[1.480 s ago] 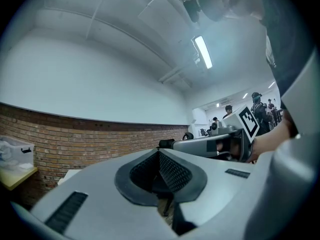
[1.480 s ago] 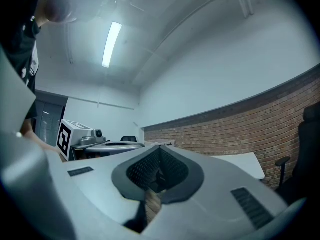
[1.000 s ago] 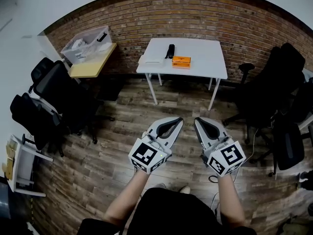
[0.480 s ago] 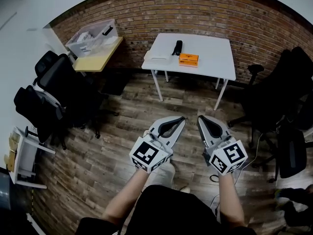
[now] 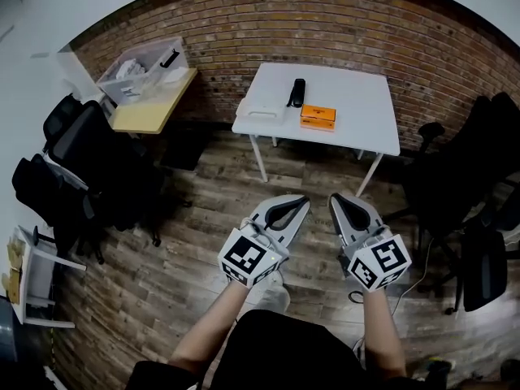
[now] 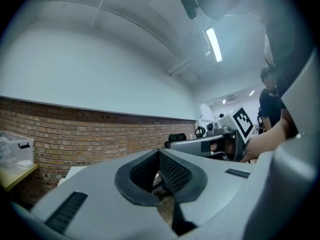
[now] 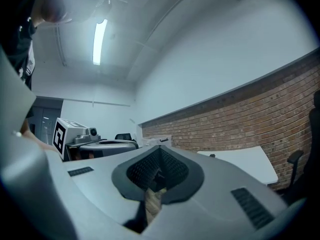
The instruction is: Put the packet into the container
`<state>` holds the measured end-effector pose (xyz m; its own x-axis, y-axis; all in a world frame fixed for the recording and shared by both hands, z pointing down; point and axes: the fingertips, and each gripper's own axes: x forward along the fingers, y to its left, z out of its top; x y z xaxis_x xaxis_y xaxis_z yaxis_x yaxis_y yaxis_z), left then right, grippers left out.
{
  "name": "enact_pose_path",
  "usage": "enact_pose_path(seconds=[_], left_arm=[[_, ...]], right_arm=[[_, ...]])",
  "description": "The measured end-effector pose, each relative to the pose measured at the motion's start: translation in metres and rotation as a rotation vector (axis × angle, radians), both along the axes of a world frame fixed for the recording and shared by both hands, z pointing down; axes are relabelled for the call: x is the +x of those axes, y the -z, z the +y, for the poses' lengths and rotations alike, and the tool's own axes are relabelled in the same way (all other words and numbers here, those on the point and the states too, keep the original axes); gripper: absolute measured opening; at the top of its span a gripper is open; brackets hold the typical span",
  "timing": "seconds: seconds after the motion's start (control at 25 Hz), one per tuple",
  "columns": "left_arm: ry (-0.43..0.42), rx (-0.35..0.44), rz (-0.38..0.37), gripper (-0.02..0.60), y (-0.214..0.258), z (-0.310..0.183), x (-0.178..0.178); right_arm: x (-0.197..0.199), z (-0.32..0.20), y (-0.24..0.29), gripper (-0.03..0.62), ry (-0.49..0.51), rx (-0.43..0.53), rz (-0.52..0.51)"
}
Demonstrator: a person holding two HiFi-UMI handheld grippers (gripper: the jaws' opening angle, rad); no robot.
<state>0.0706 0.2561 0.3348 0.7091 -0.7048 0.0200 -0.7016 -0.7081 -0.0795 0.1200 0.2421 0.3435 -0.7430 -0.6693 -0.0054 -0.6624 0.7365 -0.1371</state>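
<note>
A brick wall (image 5: 325,31) rises behind a wooden floor (image 5: 203,210); a white table (image 5: 357,96) stands against it; the left gripper (image 5: 302,201) and right gripper (image 5: 335,199) hang side by side over the floor, jaws pressed together on nothing; on the table, the white container (image 5: 262,109) lies near the orange packet (image 5: 318,117), not touching.

Open floor (image 5: 215,218) is stretching from left gripper (image 5: 301,201) and right gripper (image 5: 333,199) to the table (image 5: 357,96) ahead; chairs (image 5: 97,165) are crowding both sides.
</note>
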Motion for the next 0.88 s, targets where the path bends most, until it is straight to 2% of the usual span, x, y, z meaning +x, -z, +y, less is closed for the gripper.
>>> enact_pose_path(seconds=[0.28,0.64,0.88], left_arm=[[-0.021,-0.013,0.061,0.006,0.013,-0.067,-0.037],[-0.026,-0.018,0.025,0.006,0.008,-0.132,-0.086],[-0.030,-0.039,0.043,0.006,0.001,-0.156,-0.110]], right_arm=[[-0.037,-0.067,0.000,0.005,-0.019,-0.015,0.014],[-0.079,-0.132,0.005,0.005,-0.043,-0.004,0.016],[-0.095,-0.152,-0.002,0.005,-0.065,-0.016,0.038]])
